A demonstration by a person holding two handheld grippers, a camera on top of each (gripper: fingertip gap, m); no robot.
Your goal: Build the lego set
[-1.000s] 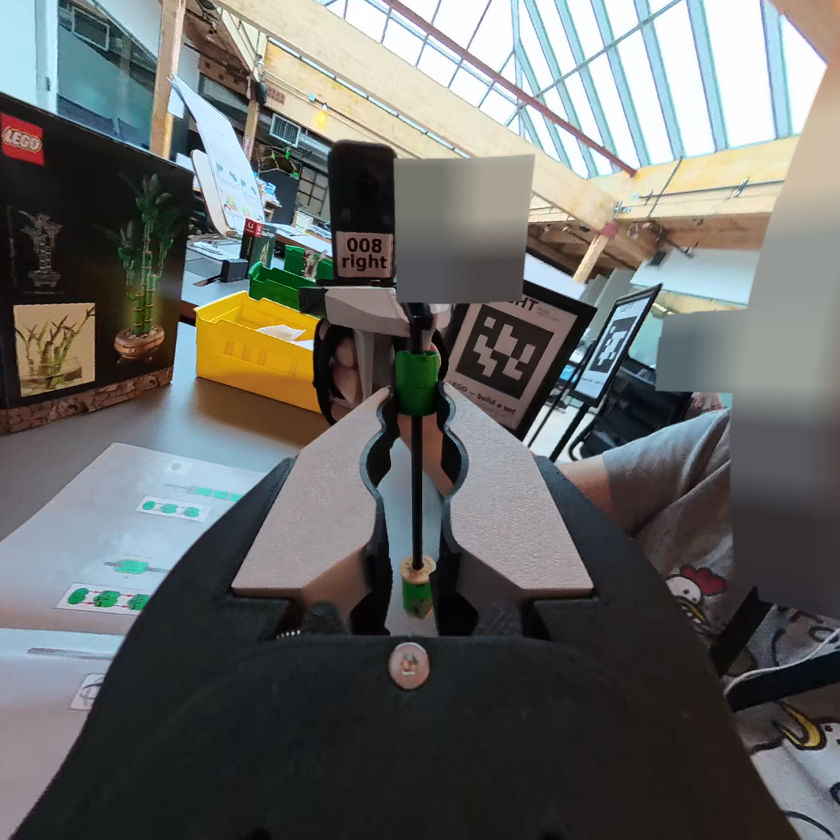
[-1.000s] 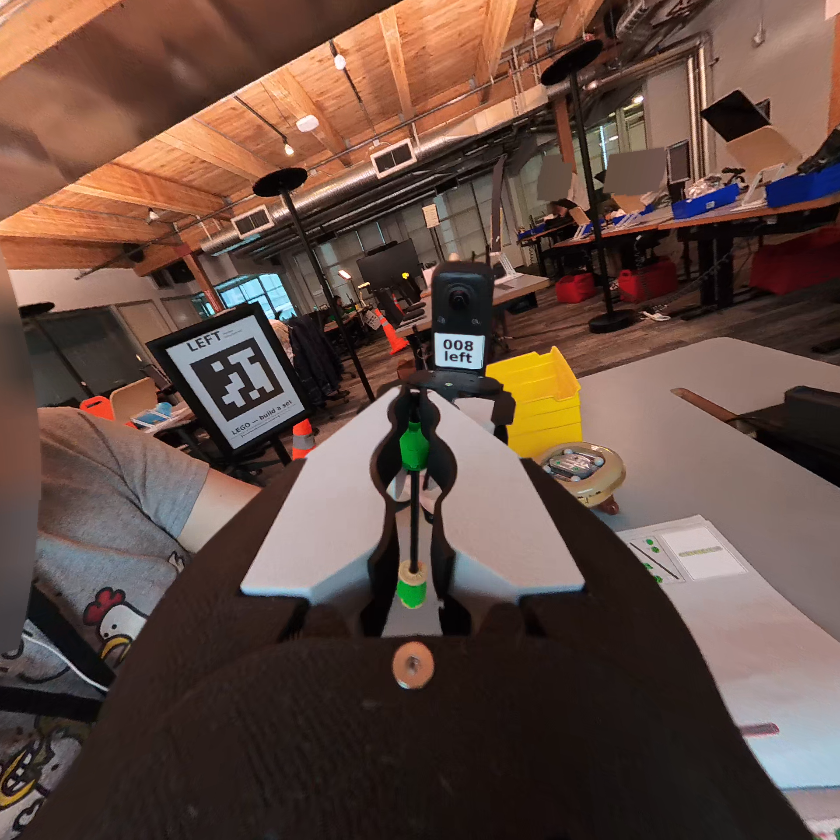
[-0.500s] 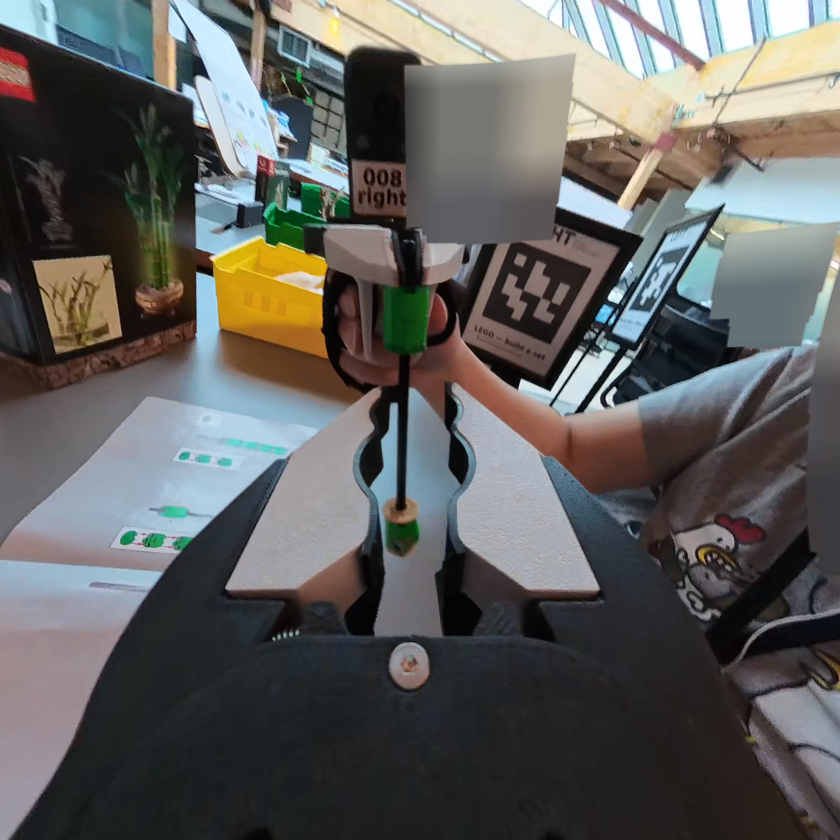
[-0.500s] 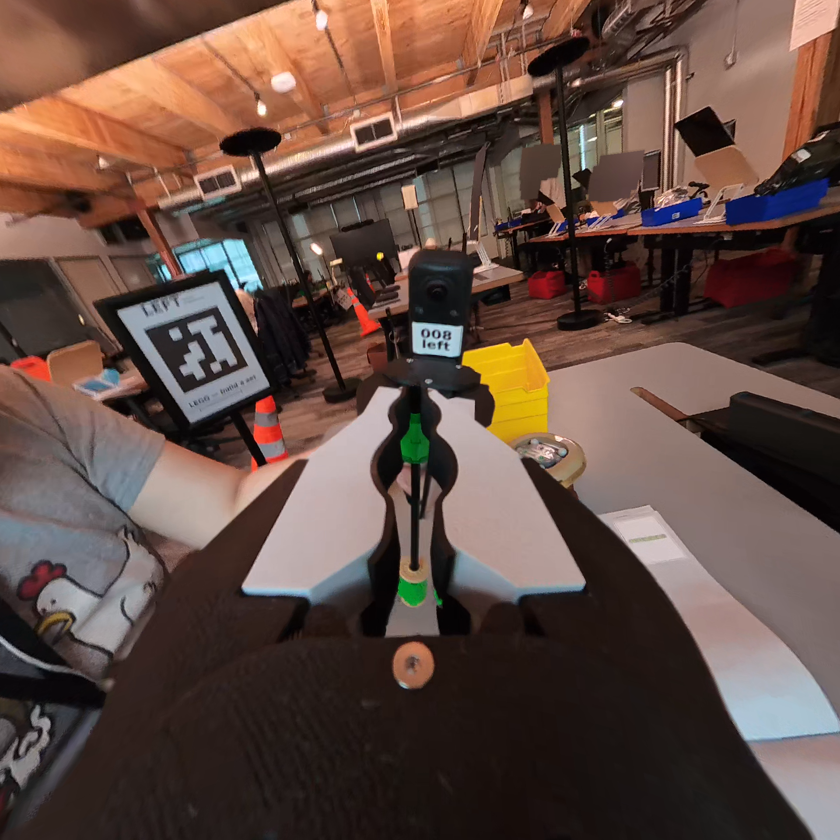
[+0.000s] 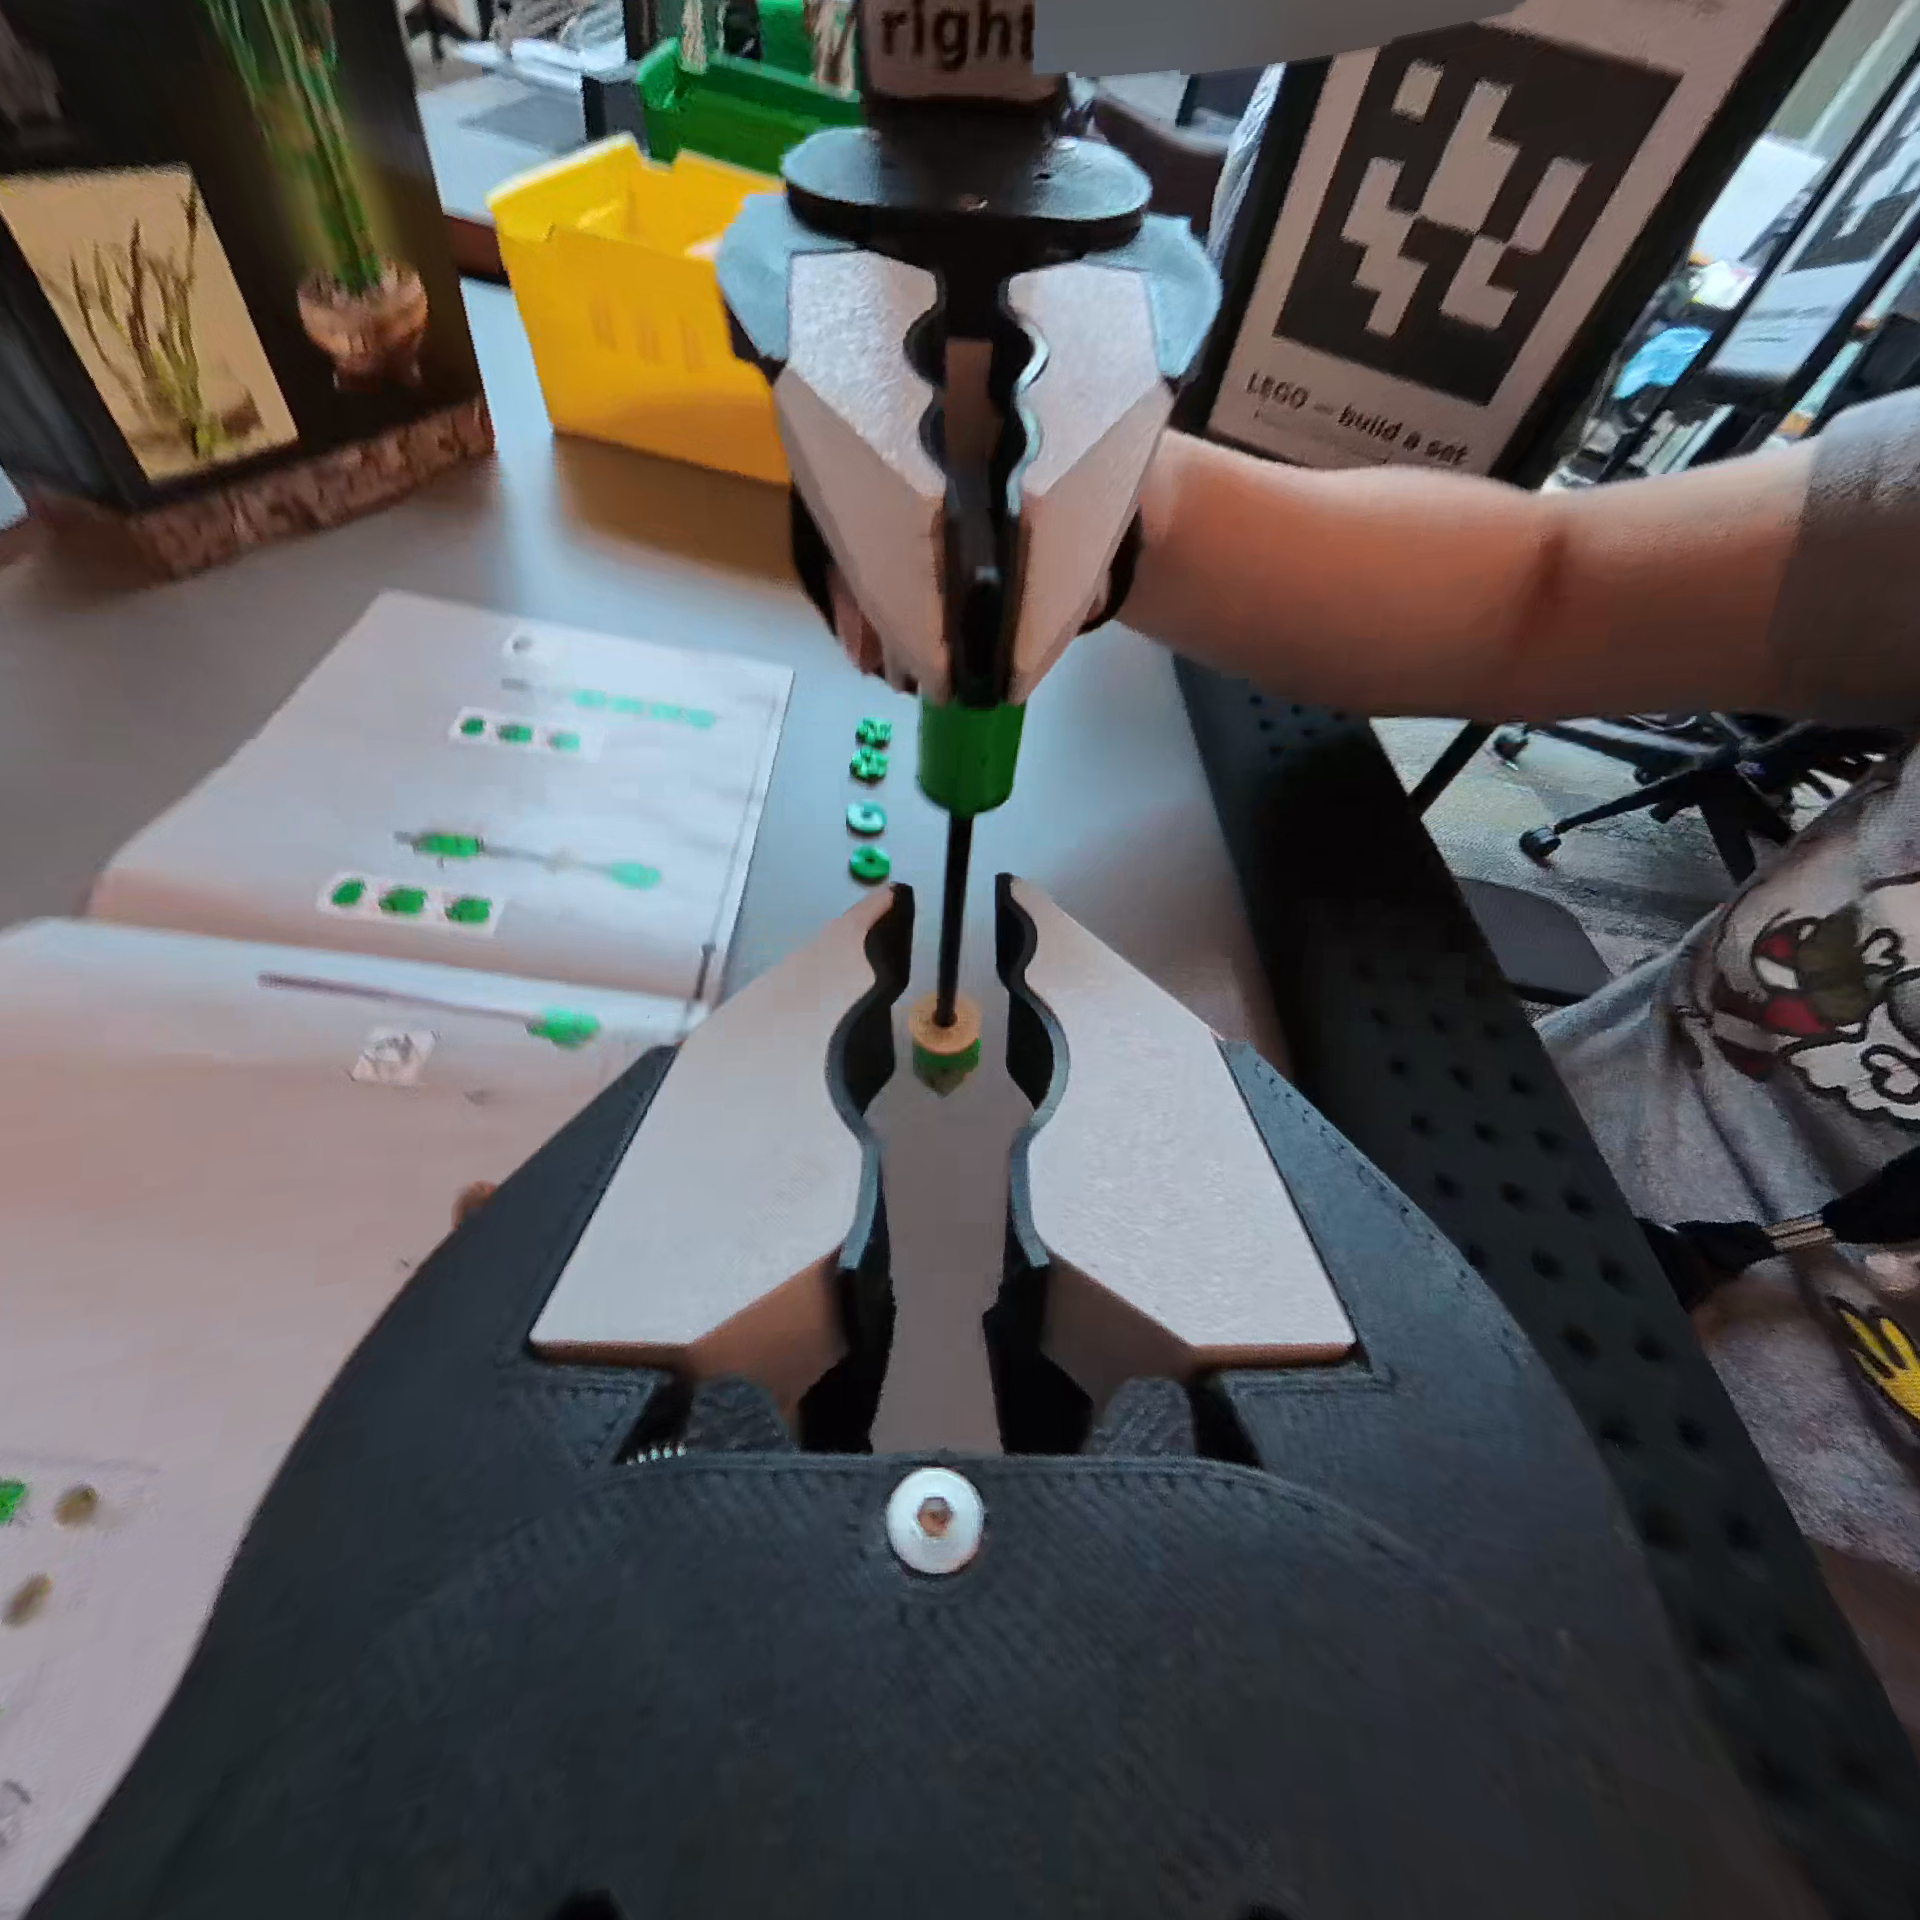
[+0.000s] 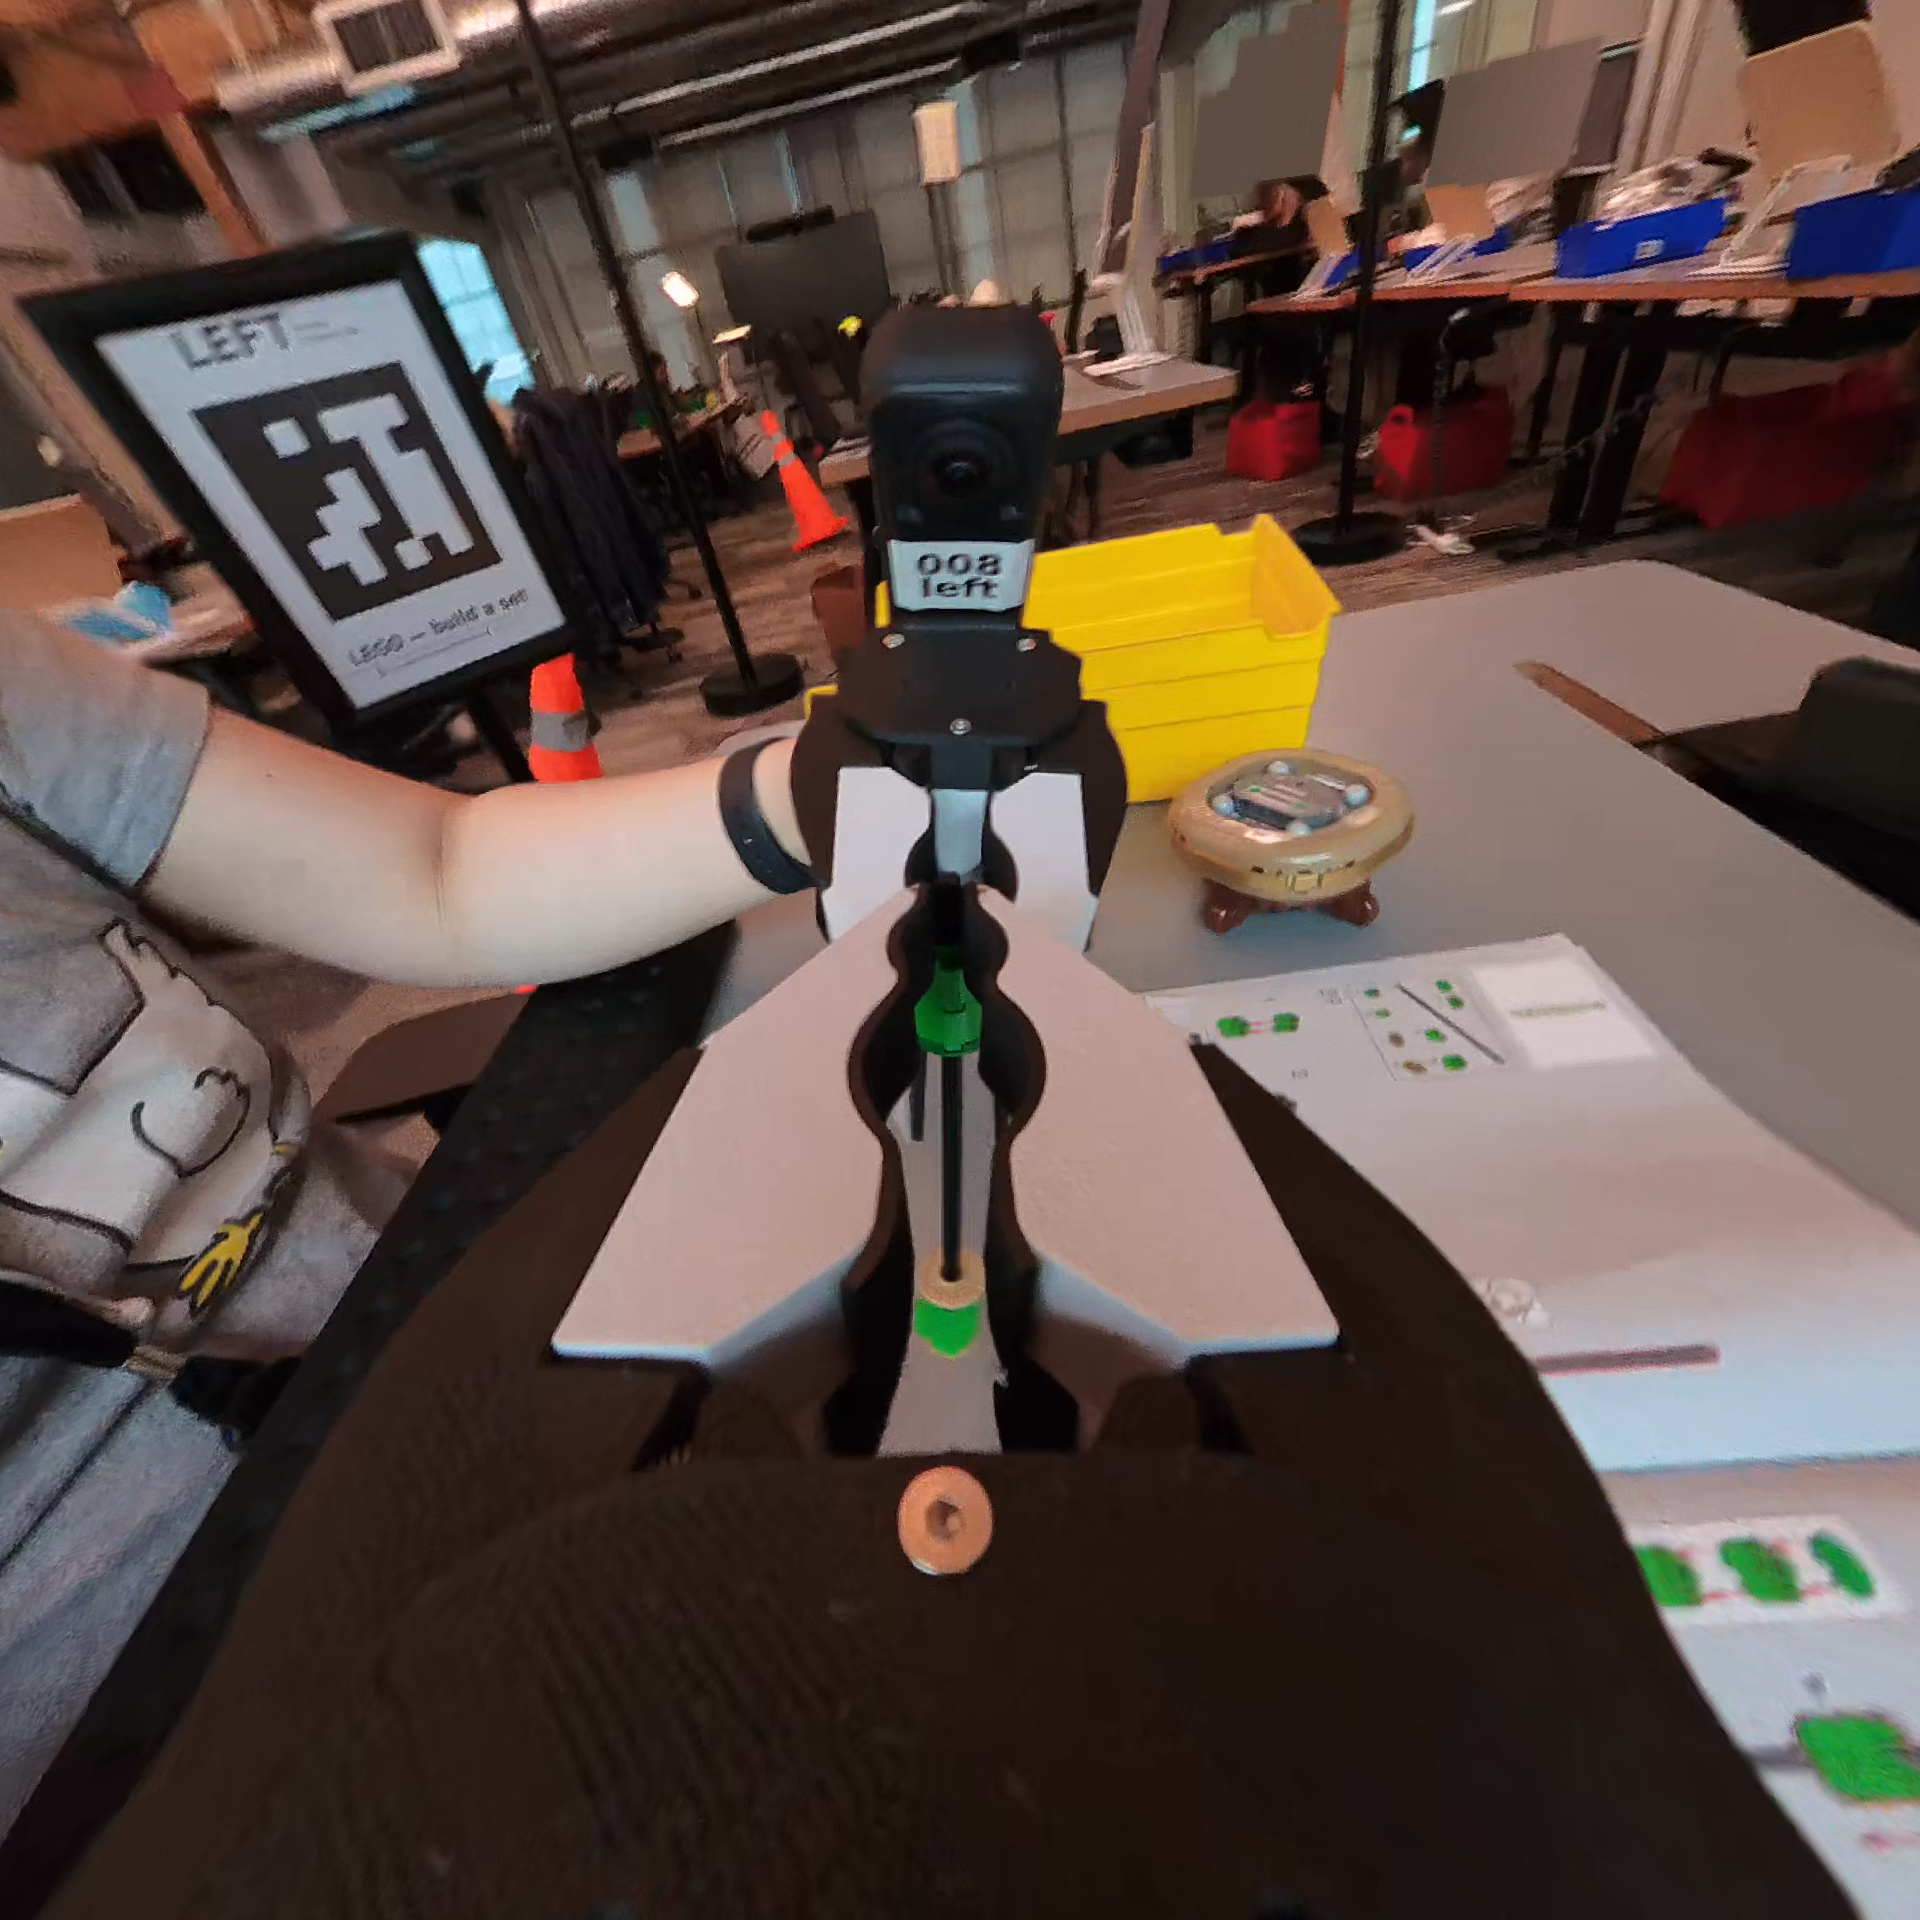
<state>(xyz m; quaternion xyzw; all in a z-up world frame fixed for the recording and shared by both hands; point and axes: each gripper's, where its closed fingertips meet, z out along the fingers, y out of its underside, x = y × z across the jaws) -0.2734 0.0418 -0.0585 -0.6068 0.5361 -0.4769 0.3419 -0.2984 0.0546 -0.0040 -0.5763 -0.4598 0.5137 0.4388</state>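
Note:
A thin black rod (image 5: 951, 914) carries a green cylinder (image 5: 966, 753) and a tan-and-green end piece (image 5: 943, 1044). My right gripper (image 5: 971, 686) is shut on the rod and holds it above the table, pointing at my left gripper (image 5: 945, 894). The left gripper is open, and the end piece sits in its gap without touching the fingers. In the right wrist view the rod (image 6: 948, 1153) runs along the right gripper (image 6: 951, 904), with a second tan-and-green end piece (image 6: 943, 1304) deep between the jaws. A green piece (image 6: 943, 1018) sits near the tips.
An open instruction booklet (image 5: 416, 810) lies on the grey table, with small green pieces (image 5: 868, 800) beside it. A yellow bin (image 5: 644, 343), a green bin (image 5: 727, 94) and the set's box (image 5: 208, 312) stand behind. A round tan pot base (image 6: 1288, 821) and a black perforated mat (image 5: 1455, 1039) are nearby. Left tips to right tips: about 5 centimetres. The round tan pot base (image 6: 1288, 821) is about equally far from each gripper, around 25 centimetres.
My left gripper has opened and let go of the rod. The right gripper has drawn the rod partly back out of it. Both grippers have tilted down toward the table.

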